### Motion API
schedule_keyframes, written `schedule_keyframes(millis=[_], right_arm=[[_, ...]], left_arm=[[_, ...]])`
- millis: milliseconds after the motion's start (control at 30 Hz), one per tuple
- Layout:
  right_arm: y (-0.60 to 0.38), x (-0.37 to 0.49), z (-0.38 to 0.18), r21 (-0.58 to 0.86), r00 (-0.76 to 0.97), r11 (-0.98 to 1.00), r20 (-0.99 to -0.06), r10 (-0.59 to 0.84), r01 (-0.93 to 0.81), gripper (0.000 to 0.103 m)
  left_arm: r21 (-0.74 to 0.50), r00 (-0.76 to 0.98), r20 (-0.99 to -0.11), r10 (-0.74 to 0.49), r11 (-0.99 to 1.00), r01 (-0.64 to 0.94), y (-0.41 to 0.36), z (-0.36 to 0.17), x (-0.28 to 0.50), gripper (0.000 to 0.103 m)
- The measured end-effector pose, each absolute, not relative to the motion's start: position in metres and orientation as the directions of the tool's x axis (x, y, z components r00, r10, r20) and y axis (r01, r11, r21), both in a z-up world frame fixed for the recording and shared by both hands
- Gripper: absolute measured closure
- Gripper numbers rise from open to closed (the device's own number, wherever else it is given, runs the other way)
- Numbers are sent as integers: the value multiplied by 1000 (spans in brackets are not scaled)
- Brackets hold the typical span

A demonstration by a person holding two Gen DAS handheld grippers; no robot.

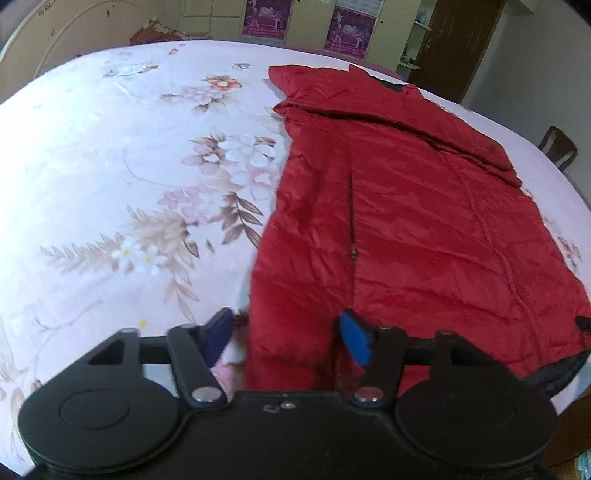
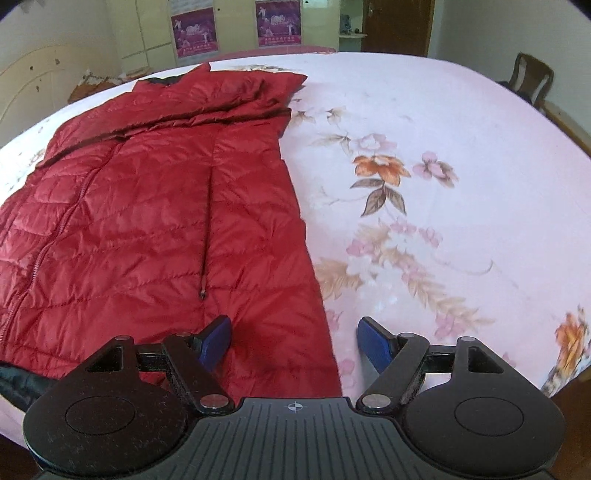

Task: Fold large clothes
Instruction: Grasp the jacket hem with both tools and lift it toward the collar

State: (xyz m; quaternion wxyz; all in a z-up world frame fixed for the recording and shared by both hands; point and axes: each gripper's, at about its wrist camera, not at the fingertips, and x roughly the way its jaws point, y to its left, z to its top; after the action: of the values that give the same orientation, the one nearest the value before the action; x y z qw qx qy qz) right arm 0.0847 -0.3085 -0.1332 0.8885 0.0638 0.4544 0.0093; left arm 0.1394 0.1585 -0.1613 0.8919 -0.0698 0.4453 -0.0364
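A red quilted down jacket point(image 1: 413, 206) lies flat on the bed, partly folded, with a sleeve laid across its upper part. It also shows in the right wrist view point(image 2: 147, 206). My left gripper point(image 1: 286, 334) is open, its blue fingers either side of the jacket's near left hem corner, low over the sheet. My right gripper point(image 2: 293, 341) is open, its blue fingers either side of the jacket's near right hem edge. A pocket zip point(image 2: 207, 236) runs down the front panel.
The bed has a pink floral sheet point(image 2: 424, 192). A wooden chair point(image 2: 532, 77) stands at the far right of the bed. Cupboards with posters point(image 2: 277, 22) and a brown door point(image 2: 399, 26) line the far wall.
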Motion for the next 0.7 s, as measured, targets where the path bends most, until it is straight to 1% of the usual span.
schedule_keyframes(millis=[33,67,100,133,167,200,267,333,500,700], right_arm=[[-309,83,-133,140,584,989,-806,90,41,43],[-309,82,-133,167,581,985,-806,115,36,62],[-309,81,-132,192,579,981,-804,137,35,67],[-309,80,-131,205,577,978,-803,150,31,76],[-308,81,-130,218,573,975,-803,163,28,84],[-308,81,-130,233,570,972,-803,175,29,86],[-306,81,-129,249,563,968,-804,191,28,92],[-303,81,-125,263,564,965,-799,208,18,95],[-302,84,-101,318,620,948,-745,246,6,96],[-299,105,-60,321,707,947,-665,240,-19,96]], left_arm=[[-166,596,-791,-138,986,8,158,-161,139,55],[-180,590,-793,-154,983,15,157,-161,138,63],[-196,582,-795,-174,980,26,156,-161,138,67],[-207,576,-795,-189,978,34,155,-160,137,74],[-217,571,-796,-201,975,40,154,-160,137,78],[-231,566,-796,-215,972,43,154,-160,138,80],[-270,555,-794,-247,962,41,156,-159,139,88],[-307,559,-783,-274,951,36,160,-156,140,92],[-375,611,-726,-315,926,32,167,-136,143,93],[-425,691,-630,-356,902,76,162,-98,162,94]])
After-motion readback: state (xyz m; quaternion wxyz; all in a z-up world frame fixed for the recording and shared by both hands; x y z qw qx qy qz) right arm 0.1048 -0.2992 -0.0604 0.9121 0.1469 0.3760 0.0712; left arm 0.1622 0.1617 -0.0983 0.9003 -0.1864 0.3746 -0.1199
